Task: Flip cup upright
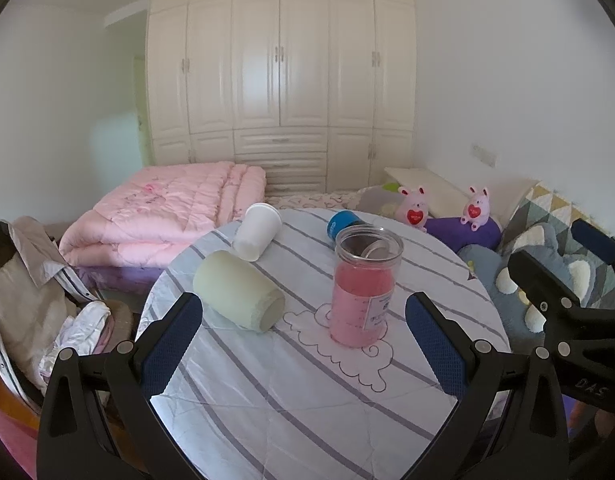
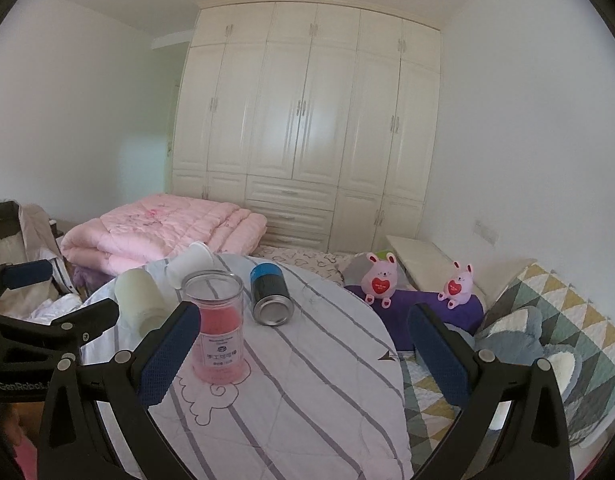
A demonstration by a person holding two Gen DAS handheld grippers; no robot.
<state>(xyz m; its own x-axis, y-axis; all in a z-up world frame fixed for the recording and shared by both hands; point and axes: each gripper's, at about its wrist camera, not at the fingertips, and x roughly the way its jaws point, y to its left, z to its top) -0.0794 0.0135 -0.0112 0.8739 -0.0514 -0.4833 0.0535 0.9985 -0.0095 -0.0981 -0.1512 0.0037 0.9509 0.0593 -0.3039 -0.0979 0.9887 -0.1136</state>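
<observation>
A pale green cup [image 1: 237, 290] lies on its side on the round table [image 1: 291, 392], its base toward me. A white paper cup [image 1: 256, 237] lies on its side behind it. A blue-and-silver cup [image 1: 341, 225] lies at the far side. A clear jar with pink contents [image 1: 361, 290] stands upright. My left gripper [image 1: 307, 344] is open and empty, just short of the green cup and jar. In the right wrist view, the right gripper [image 2: 303, 356] is open and empty; the jar [image 2: 219, 328], blue cup [image 2: 269, 298], green cup [image 2: 141, 304] and white cup [image 2: 189, 264] lie ahead.
A folded pink quilt [image 1: 167, 212] lies on the bed behind the table. Clothes [image 1: 31, 300] are piled at the left. Pink plush rabbits [image 1: 415, 210] and cushions [image 1: 547, 280] sit at the right. A white wardrobe [image 1: 279, 72] fills the back wall.
</observation>
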